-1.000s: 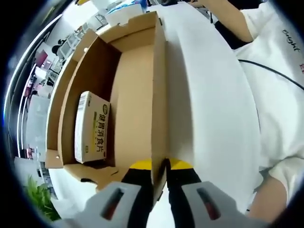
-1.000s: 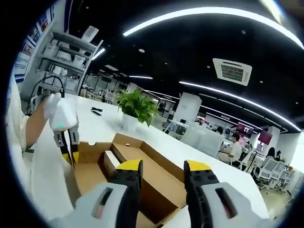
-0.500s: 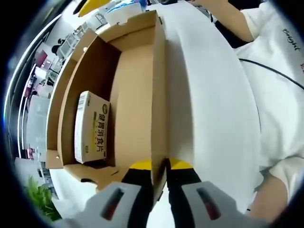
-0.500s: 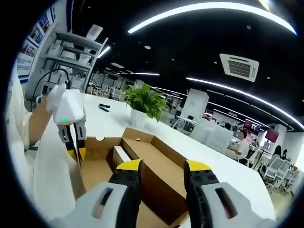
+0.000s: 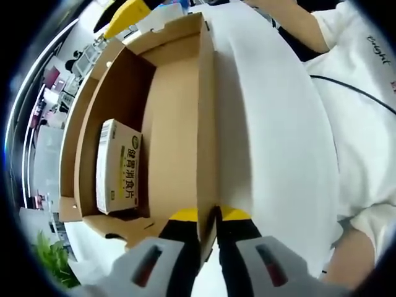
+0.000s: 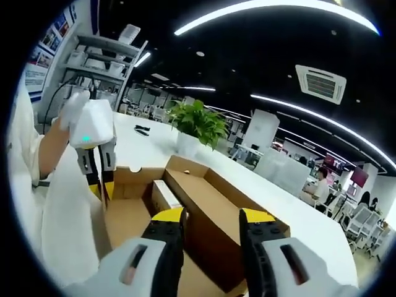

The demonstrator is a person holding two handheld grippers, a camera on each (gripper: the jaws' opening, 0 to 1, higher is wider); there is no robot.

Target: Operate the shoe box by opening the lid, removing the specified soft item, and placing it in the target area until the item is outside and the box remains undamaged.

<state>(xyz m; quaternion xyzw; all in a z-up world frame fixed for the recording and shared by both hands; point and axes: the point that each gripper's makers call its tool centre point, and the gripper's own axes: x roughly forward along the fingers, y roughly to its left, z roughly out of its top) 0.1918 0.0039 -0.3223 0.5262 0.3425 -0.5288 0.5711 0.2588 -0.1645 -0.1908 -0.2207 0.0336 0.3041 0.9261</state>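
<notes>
A: What is the left gripper (image 5: 207, 216) doing?

B: Its yellow-tipped jaws are pinching the raised white-faced cardboard lid (image 5: 272, 124) of the brown cardboard shoe box (image 5: 176, 117) at its edge, holding it upright. In the right gripper view the same gripper (image 6: 99, 179) is standing nearly vertical at the box's near end, with the person's hand (image 6: 68, 127) wrapped around its white housing.

A: And the right gripper (image 6: 210, 219)?

B: Its jaws are standing parted with nothing between them, aiming down over the open box.

A: Where is the item?

B: A small white-and-yellow printed carton (image 5: 117, 167) is lying flat on the box floor against one long wall (image 6: 162, 197).

A: How is it likely to handle?

B: Probably light, with thin walls that are apt to dent; closing across its narrow width at mid-length looks safest. The box walls are thin cardboard too, so the lid hold should be kept gentle.
</notes>
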